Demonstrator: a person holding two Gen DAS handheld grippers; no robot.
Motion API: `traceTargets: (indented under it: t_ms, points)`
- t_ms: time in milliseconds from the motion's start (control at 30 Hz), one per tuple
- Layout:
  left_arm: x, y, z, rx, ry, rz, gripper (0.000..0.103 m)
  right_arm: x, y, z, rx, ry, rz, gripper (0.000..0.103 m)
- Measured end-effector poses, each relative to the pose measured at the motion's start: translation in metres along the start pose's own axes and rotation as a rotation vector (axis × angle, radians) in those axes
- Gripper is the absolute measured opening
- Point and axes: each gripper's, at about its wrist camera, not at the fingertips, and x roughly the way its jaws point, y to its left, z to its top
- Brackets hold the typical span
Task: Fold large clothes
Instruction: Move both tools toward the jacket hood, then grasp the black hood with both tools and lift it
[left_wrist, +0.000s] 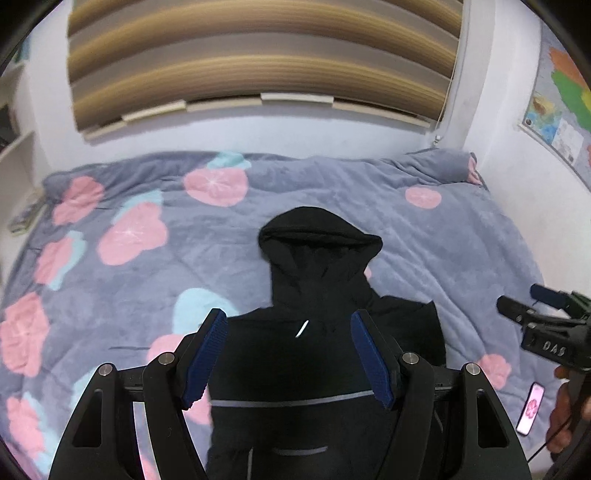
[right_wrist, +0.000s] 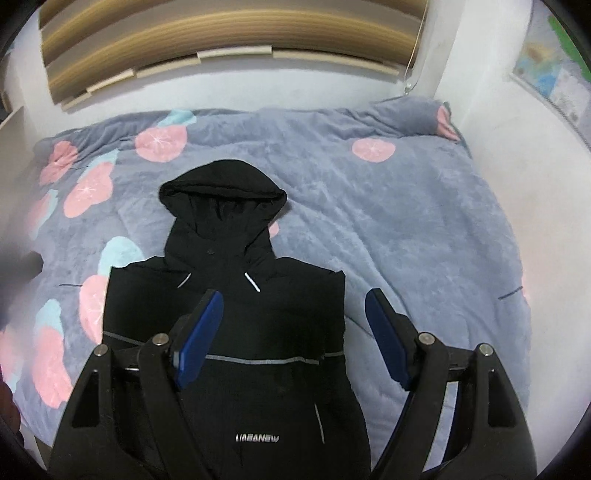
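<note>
No box, basket or other container shows in either view; your black jacket (right_wrist: 236, 332) lies directly on the bed (right_wrist: 406, 229), which is covered by a grey-blue quilt (left_wrist: 443, 251) with pink and light blue flowers.

The jacket lies flat with its front side up. Its hood (right_wrist: 223, 195) points toward the wall with the striped blind (right_wrist: 229, 33), and the sleeves look already folded in, so the body makes a narrow rectangle. A thin grey line runs across the chest, two short reflective marks sit below the collar, and white letters are printed lower on the front.

Your left gripper (left_wrist: 288, 354) hangs above the jacket's chest, its jaws spread wide and holding nothing; the blue pads (left_wrist: 205, 358) stand on both sides of the collar area. Your right gripper (right_wrist: 293, 339) hovers over the jacket's right edge, also released: one pad is over the black cloth, the other over the quilt beside the jacket. In the left view you see this gripper to the right of the jacket, with your hand (left_wrist: 565, 417) on its handle. A phone (left_wrist: 530, 408) with a pink case lies on the quilt, right of the jacket.
</note>
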Motion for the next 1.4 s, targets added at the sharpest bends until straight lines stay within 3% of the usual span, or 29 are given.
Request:
traceTargets:
  t_ms: [167,400,567,733,900,967,1000,1033,1067,1100,1200,1267,1400]
  points:
    - [0.073,0.009,0.029,-0.017,0.044,-0.034,0.071,0.054,0.002,0.026,0.013,0.028,0.017,0.076]
    - [0.174,0.023,0.054,-0.067,0.109,-0.082,0.071,0.133,-0.018,0.055,0.086,0.040,0.127,0.074]
    - [0.246,0.026,0.066,-0.055,0.177,-0.028,0.071,0.192,-0.024,0.078,0.098,0.070,0.180,0.074]
    - [0.314,0.050,0.073,-0.159,0.245,-0.042,0.071,0.265,-0.009,0.096,0.085,0.136,0.184,0.073]
    - [0.370,0.056,0.075,-0.153,0.306,-0.010,0.071,0.329,-0.013,0.105,0.179,0.229,0.195,0.070]
    - [0.384,0.058,0.073,-0.152,0.316,0.005,0.071,0.345,-0.014,0.106,0.198,0.251,0.198,0.062]
    - [0.389,0.060,0.073,-0.160,0.310,0.007,0.065,0.351,-0.013,0.108,0.200,0.261,0.206,0.049]
    - [0.392,0.063,0.072,-0.170,0.302,0.003,0.058,0.357,-0.011,0.109,0.194,0.266,0.212,0.023]
    - [0.393,0.066,0.073,-0.185,0.301,-0.010,0.032,0.360,-0.010,0.109,0.182,0.270,0.205,0.005]
    - [0.391,0.073,0.073,-0.227,0.302,-0.054,0.012,0.358,-0.012,0.109,0.181,0.263,0.194,0.002]
    - [0.359,0.096,0.072,-0.348,0.210,-0.174,0.011,0.323,-0.028,0.105,0.220,0.153,0.261,0.002]
    - [0.348,0.107,0.065,-0.381,0.201,-0.212,0.014,0.314,-0.032,0.096,0.204,0.124,0.266,0.003]
    - [0.406,0.119,0.030,-0.400,0.390,-0.159,0.016,0.358,-0.022,0.073,0.152,0.233,0.226,0.006]
